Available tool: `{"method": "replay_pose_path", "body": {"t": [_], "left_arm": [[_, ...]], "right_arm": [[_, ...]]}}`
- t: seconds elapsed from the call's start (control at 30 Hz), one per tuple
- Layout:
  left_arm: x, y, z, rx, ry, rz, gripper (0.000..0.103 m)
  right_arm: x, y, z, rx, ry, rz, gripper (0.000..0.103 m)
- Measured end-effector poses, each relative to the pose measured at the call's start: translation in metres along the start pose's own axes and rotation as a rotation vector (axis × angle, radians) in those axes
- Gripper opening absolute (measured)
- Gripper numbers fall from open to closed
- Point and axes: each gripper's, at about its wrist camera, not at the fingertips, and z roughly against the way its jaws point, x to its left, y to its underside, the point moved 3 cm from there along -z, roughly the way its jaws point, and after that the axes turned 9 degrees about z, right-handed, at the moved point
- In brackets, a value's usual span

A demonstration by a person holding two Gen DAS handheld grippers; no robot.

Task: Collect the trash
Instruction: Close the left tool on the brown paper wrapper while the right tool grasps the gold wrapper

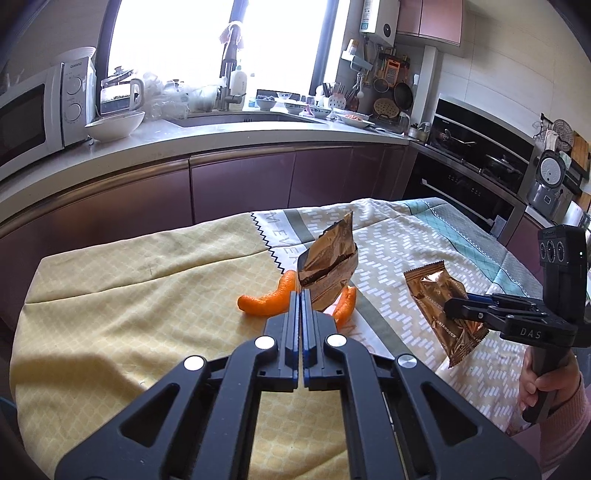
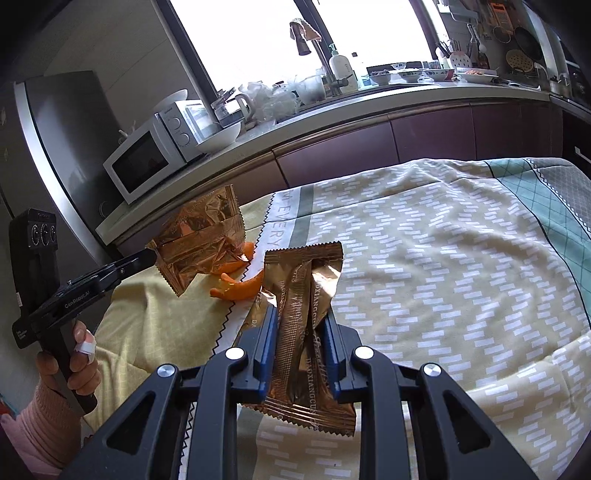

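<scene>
Left claw [image 1: 301, 295]: pinched on torn wrapper [image 1: 327, 266], corner only, seemingly. Right claw [image 2: 301, 317]: clamps sealed wrapper [image 2: 306, 314]. Both lifted; peels [image 1: 267, 299] at wrapper's six o'clock on tabletop [image 1: 110, 295]. Risk: corner slips, wrapper drops.

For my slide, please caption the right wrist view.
Right gripper holds a copper wrapper above the tablecloth.

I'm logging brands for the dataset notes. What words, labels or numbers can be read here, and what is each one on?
"Galanz": microwave, small, roughly legible.
"DAS": body of the right tongs.
"GenRobot.AI": body of the left tongs.
"DAOXIANGCUN": sealed copper wrapper, repeated along its seam.
"EVERY", partly cut off: tablecloth.
Print on the torn copper wrapper and the water heater sticker: too small to read.
</scene>
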Motion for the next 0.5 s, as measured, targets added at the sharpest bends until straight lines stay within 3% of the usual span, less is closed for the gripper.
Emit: {"method": "replay_pose_path", "body": {"t": [0.5], "left_arm": [[0.046,0.031,0.09,-0.054,-0.059,0.091,0.001]], "right_arm": [[0.064,-0.006,-0.016,-0.006,-0.134,0.073,0.022]]}}
